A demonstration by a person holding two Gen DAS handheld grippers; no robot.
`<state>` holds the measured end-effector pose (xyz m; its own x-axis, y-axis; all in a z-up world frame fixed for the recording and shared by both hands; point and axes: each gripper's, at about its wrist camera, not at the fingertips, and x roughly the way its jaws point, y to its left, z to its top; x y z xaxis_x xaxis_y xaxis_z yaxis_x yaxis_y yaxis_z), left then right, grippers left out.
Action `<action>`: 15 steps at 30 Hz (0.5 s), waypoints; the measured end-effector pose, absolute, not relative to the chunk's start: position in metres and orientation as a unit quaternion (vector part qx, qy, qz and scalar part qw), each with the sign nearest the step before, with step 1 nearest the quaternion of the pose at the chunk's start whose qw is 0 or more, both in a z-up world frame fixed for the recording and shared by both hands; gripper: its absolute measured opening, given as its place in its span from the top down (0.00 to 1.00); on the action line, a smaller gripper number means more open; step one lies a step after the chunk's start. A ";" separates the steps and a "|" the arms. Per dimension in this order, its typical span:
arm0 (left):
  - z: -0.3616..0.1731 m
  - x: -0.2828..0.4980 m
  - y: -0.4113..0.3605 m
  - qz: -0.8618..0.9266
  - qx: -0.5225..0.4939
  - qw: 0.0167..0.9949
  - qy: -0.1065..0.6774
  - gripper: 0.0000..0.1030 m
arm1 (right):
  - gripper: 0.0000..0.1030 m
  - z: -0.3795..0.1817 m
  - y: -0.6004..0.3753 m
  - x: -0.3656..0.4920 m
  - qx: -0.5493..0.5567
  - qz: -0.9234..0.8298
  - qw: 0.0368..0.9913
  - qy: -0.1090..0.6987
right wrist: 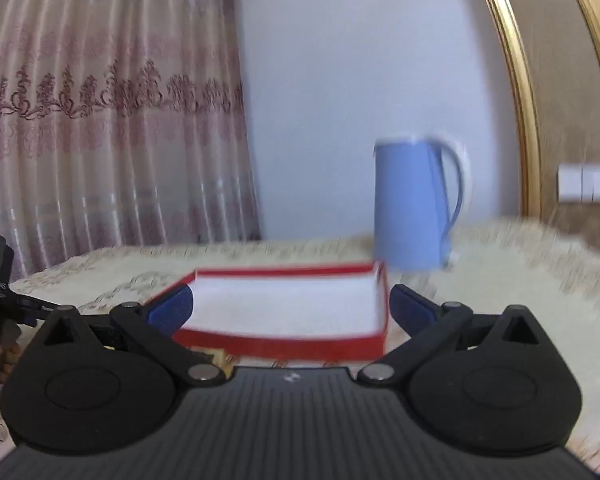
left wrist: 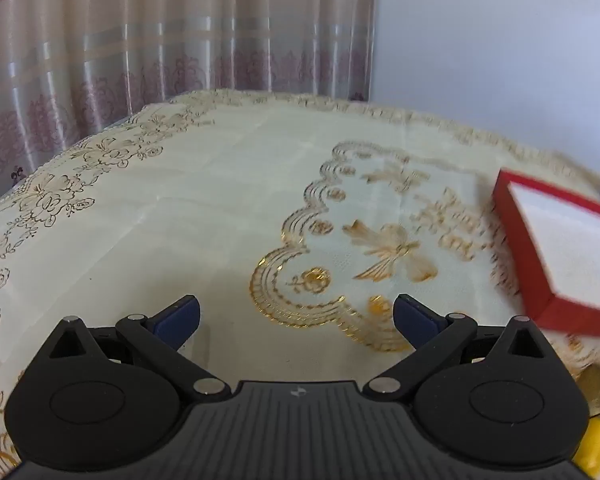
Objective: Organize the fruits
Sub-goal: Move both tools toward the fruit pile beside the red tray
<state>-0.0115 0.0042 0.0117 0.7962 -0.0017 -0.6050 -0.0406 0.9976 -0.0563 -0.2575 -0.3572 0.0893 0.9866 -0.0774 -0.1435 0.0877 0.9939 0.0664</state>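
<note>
Looking at it, no fruit can be seen yet. Both grippers, left (left wrist: 296,316) and right (right wrist: 290,306), are spread wide, nothing held. The box (right wrist: 288,308) at 12 o'clock could get shoved into the kettle (right wrist: 414,208) at 1 o'clock.

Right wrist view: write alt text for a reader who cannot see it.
An open right claw faces a shallow red box with an empty white inside, on a cream embroidered tablecloth. A light blue kettle stands just behind the box against a pale wall, with patterned curtains on the left. The picture is blurred.
</note>
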 end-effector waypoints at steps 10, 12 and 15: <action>0.032 -0.038 -0.028 -0.047 0.000 0.954 0.296 0.00 | 0.00 0.094 -0.346 -0.267 -0.005 -0.053 0.995 0.085; 0.034 -0.044 -0.035 -0.053 0.012 0.955 0.291 0.00 | 0.00 0.093 -0.343 -0.268 -0.008 -0.053 0.994 0.091; 0.036 -0.049 -0.041 -0.063 0.021 0.956 0.286 0.00 | 0.00 0.091 -0.339 -0.269 -0.008 -0.054 0.994 0.098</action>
<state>-0.0489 -0.0415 0.0359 0.8285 -0.1079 -0.5495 0.1317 0.9913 0.0039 -0.2689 -0.3395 0.0912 0.9749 -0.1085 -0.1946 0.1052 0.9941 -0.0271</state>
